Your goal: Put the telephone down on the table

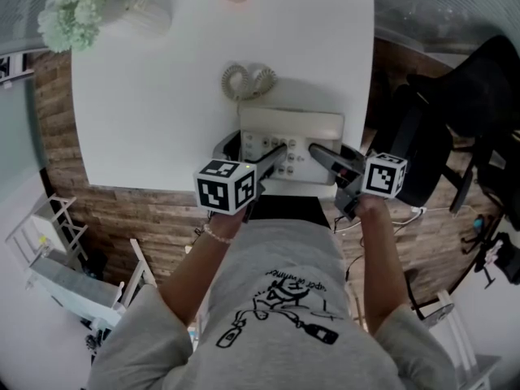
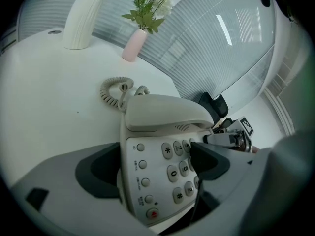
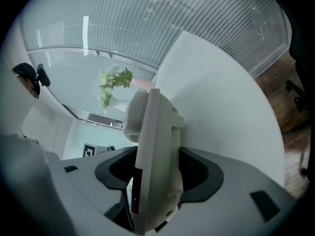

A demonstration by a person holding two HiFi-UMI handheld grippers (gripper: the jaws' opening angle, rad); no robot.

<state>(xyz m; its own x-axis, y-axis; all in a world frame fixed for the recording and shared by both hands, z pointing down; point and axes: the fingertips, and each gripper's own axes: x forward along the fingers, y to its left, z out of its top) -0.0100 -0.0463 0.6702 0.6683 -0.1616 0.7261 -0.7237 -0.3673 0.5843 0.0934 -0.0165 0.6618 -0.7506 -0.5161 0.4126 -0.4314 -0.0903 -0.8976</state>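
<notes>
A cream telephone (image 1: 292, 128) with its handset on the cradle lies at the near edge of the white table (image 1: 146, 112). Its coiled cord (image 1: 246, 80) lies behind it. My left gripper (image 1: 252, 149) is at the phone's left front corner. In the left gripper view its jaws (image 2: 155, 163) stand wide, one pad beside the telephone's (image 2: 162, 112) left edge, the other over the keypad. My right gripper (image 1: 321, 157) holds the phone's right side. In the right gripper view the telephone (image 3: 152, 146) is edge-on, with the right gripper (image 3: 155, 168) closed on it and pads on both faces.
A pink vase (image 2: 133, 45) with flowers and a tall white base (image 2: 86, 18) stand at the table's far side. Pale flowers (image 1: 77, 15) sit at the far left corner. A black office chair (image 1: 455, 112) stands right of the table, over wooden floor.
</notes>
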